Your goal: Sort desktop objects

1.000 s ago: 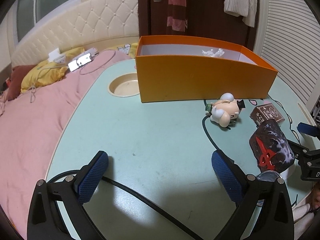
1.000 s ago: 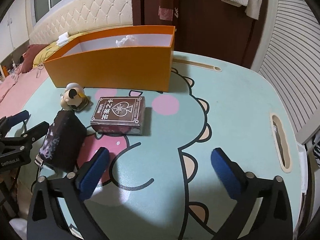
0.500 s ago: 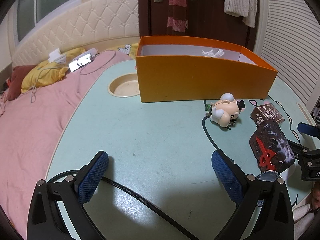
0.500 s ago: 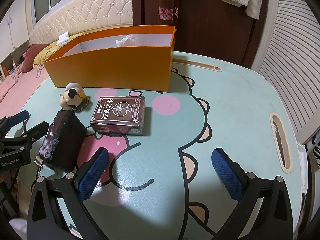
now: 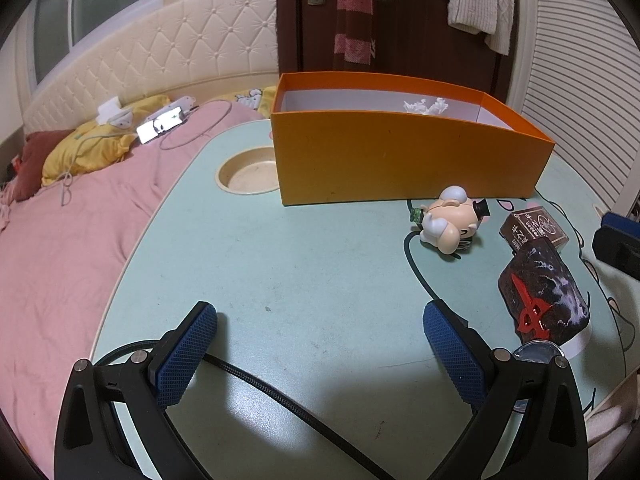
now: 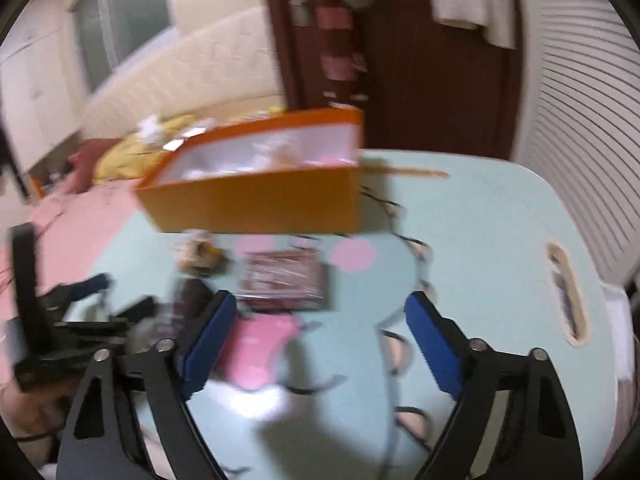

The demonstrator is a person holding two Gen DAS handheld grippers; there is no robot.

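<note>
An open orange box [image 5: 400, 156] stands at the back of the pale green table [image 5: 304, 264], with white crumpled paper inside. In front of it lie a small pig figurine [image 5: 450, 224], a brown card box [image 5: 534, 229] and a dark pouch with a red mark [image 5: 542, 300]. My left gripper [image 5: 320, 352] is open and empty, low over the table's near edge, left of the pouch. My right gripper [image 6: 316, 340] is open and empty, just short of the card box [image 6: 286, 280]; its view is blurred. The orange box [image 6: 256, 200] sits beyond.
A black cable [image 5: 280, 392] runs across the table under my left gripper. A round cup recess [image 5: 248, 172] lies left of the box. A pink bed [image 5: 68, 248] borders the table's left side. A slot handle [image 6: 566, 292] cuts the table's right edge.
My right gripper has moved forward and left towards the card box, blurring its view. My left gripper has stayed put.
</note>
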